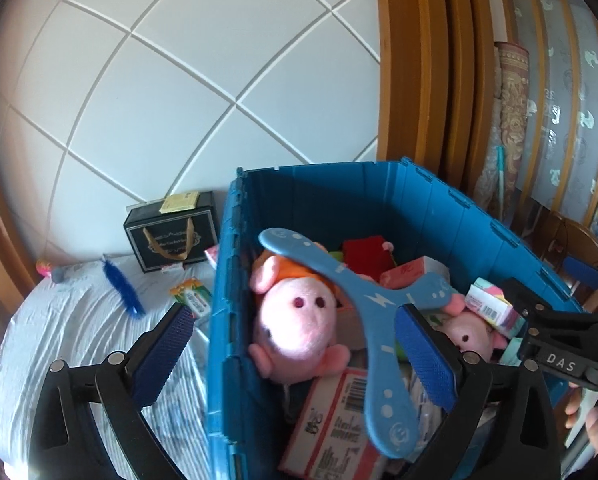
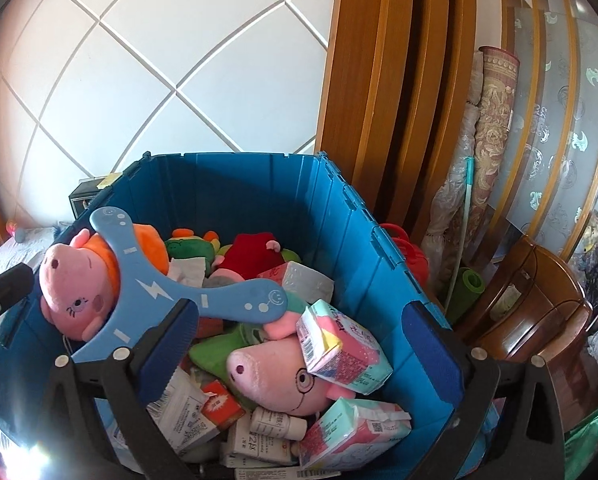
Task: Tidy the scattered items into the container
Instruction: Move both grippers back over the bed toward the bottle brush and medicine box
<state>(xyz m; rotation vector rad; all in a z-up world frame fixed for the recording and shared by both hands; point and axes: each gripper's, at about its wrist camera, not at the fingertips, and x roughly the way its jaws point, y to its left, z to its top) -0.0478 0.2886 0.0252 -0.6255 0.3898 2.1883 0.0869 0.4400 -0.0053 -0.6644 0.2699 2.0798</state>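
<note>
A blue plastic crate (image 1: pixel 379 192) (image 2: pixel 235 196) stands on the bed, full of toys and packets. A blue three-armed boomerang (image 1: pixel 375 300) (image 2: pixel 155 292) lies on top of the pile, across a pink pig plush (image 1: pixel 299 328) (image 2: pixel 75 292). My left gripper (image 1: pixel 295 356) is open over the crate's left wall; nothing is between its pads. My right gripper (image 2: pixel 303 352) is open above the crate, over a second pig plush with glasses (image 2: pixel 283 376) and tissue packs (image 2: pixel 339 348).
On the bed sheet (image 1: pixel 79 320) left of the crate lie a blue feather (image 1: pixel 123 292), a green packet (image 1: pixel 193 296) and a black gift bag (image 1: pixel 171 236). Wooden frame, rolled mats (image 2: pixel 495 128) and a wooden chair (image 2: pixel 531 300) stand at the right.
</note>
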